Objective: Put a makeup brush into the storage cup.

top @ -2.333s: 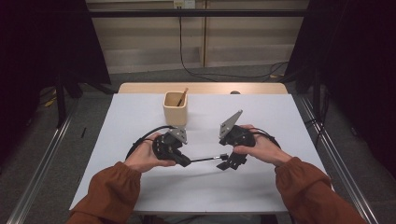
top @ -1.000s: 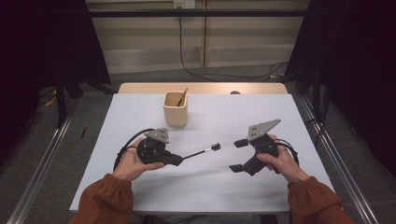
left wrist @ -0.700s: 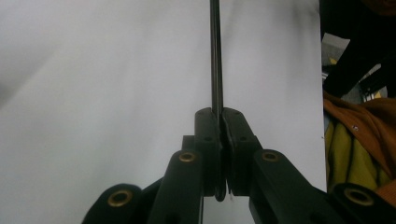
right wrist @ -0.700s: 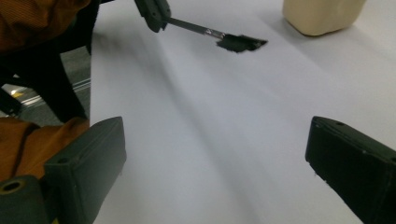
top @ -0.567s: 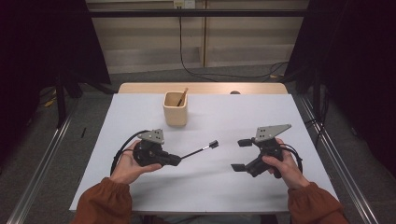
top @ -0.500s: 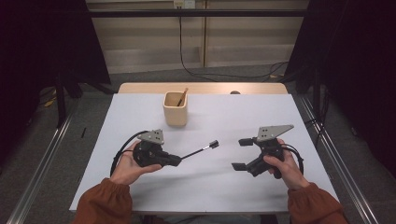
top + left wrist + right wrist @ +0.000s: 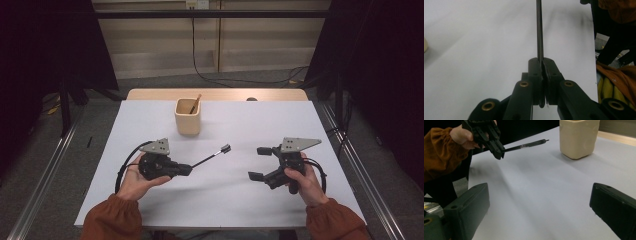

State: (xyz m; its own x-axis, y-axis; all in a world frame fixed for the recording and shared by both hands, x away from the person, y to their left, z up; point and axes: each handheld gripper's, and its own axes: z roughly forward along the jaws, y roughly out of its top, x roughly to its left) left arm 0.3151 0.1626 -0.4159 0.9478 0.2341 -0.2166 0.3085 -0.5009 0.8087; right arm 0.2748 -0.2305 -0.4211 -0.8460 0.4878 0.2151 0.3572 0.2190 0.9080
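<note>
1. Two grippers are in use, one in each hand. The left gripper is clenched on one thin black tool. The right gripper is released, its jaws spread wide with nothing between them.
2. The single tool is a slim rod with a small blocky head. It sticks out of the left gripper up and to the right over the bench, near its middle, well apart from the right gripper.
3. One cream cup stands upright toward the far side of the bench. One brown stick leans inside it.
4. In the left gripper view the rod runs off the top edge, so its head is cut off. The cup is a sliver at the left edge.
5. In the right gripper view the cup's top is cut off. The rod's head is too small to make out.
6. What kind of tool the rod is cannot be told. The stick's lower part is hidden inside the cup.
</note>
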